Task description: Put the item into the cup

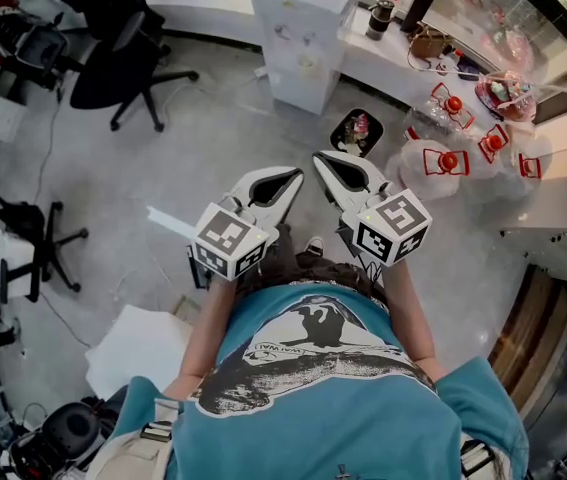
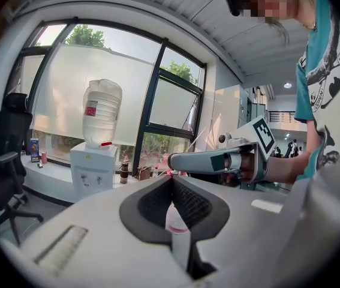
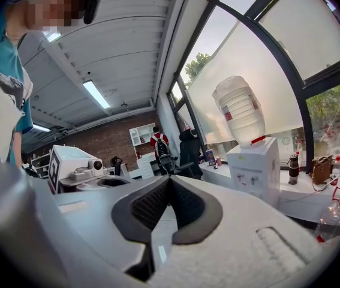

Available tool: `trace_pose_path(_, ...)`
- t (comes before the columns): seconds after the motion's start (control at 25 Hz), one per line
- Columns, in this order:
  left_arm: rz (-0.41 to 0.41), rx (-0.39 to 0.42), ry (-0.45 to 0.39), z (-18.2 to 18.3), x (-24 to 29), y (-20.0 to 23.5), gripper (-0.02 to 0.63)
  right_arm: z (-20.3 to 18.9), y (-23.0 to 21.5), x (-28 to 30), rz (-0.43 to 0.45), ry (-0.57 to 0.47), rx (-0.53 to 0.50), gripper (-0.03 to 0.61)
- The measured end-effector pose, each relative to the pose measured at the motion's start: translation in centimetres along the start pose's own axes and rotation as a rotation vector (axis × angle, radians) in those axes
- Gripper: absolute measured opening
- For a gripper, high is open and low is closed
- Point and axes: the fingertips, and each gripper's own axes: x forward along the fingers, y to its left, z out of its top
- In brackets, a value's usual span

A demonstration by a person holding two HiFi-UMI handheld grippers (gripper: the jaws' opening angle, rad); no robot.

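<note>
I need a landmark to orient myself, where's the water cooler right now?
In the head view the water cooler stands top centre against the white counter, with the black office chair to its left and a dark flask to its right.

Head view: the teal shirt [image 1: 343, 408] hides the person's legs. Both hands lie out of sight beneath the marker cubes [image 1: 228, 240] of the left tongs [image 1: 299, 174] and right tongs [image 1: 316, 156]. The white cabinet [image 1: 303, 38] is cut off by the top edge.

Left gripper view: a pale shape [image 2: 177, 224] behind the closed tongs is mostly screened and cannot be identified. The items on the window ledge [image 2: 38, 158] are too small to identify.
</note>
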Motion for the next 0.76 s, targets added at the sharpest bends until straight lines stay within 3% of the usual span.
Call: trace_pose_path(0.76, -0.01, 0.033, -0.028, 1.3, 0.8, -1.7, 0.012, 0.7, 0.0, -1.3, 0.025, -0.016, -0.025, 0.0)
